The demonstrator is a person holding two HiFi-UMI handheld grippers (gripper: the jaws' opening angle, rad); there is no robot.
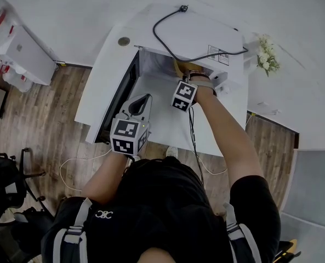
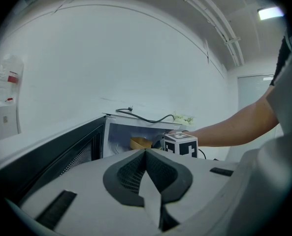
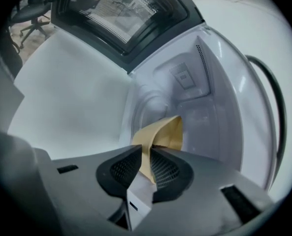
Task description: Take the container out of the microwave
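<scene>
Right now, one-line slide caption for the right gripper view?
Right gripper shut on the tan container wall at the open microwave cavity, door swung aside.

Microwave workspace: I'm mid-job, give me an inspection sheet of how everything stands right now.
Surface: white table carrying the white microwave, with its door swung open.
Job's things: tan container, inside the microwave cavity.
Clutter: flowers on the table past the microwave's far side; round brass-coloured cap in the table beside the microwave.
Grippers: right gripper reaches into the cavity, shut on the container's rim. Left gripper is shut and empty, held outside by the door.
Cables: black power cable lies loose on the microwave's top; white cable trails across the floor.
Surroundings: wooden floor; office chair at the left.
</scene>
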